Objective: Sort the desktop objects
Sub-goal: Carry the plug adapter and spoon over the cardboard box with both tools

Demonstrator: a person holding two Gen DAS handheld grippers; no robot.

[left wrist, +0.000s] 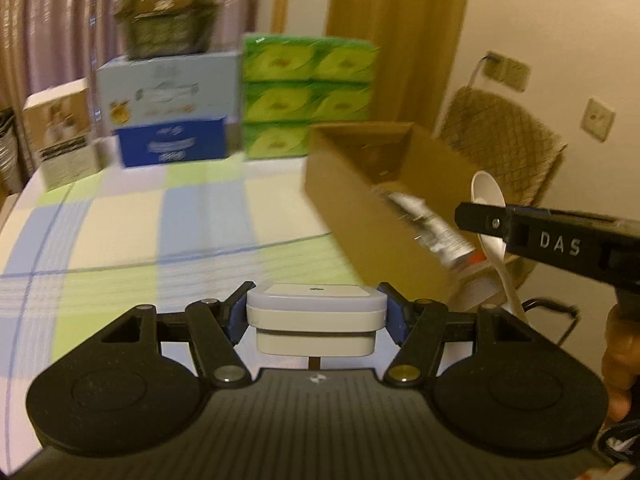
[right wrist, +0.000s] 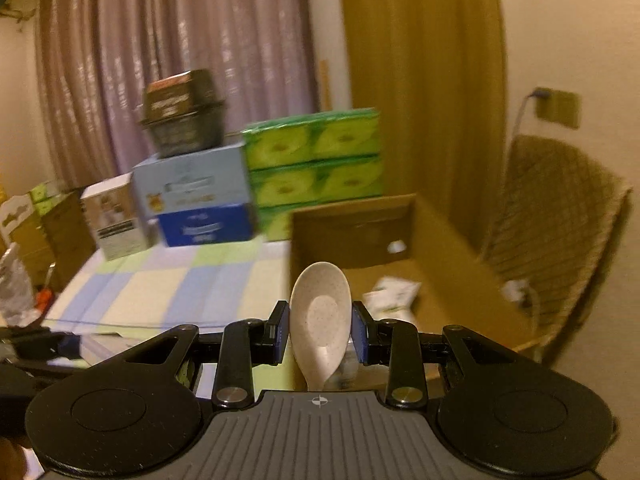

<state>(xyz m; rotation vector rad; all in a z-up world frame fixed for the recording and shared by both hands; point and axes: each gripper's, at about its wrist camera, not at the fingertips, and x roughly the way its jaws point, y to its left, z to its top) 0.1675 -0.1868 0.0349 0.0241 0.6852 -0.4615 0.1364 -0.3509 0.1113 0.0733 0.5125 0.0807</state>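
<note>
My left gripper is shut on a white square plug-like block and holds it above the checked tablecloth. My right gripper is shut on a white speckled spoon, bowl up, just in front of an open cardboard box. In the left wrist view the right gripper and the spoon hang over the box. A silver tube lies in the box, and a white packet shows there too.
Stacked at the table's back: green tissue packs, a pale blue carton on a dark blue box, a dark tub on top, a small white box. A wicker chair stands right of the cardboard box.
</note>
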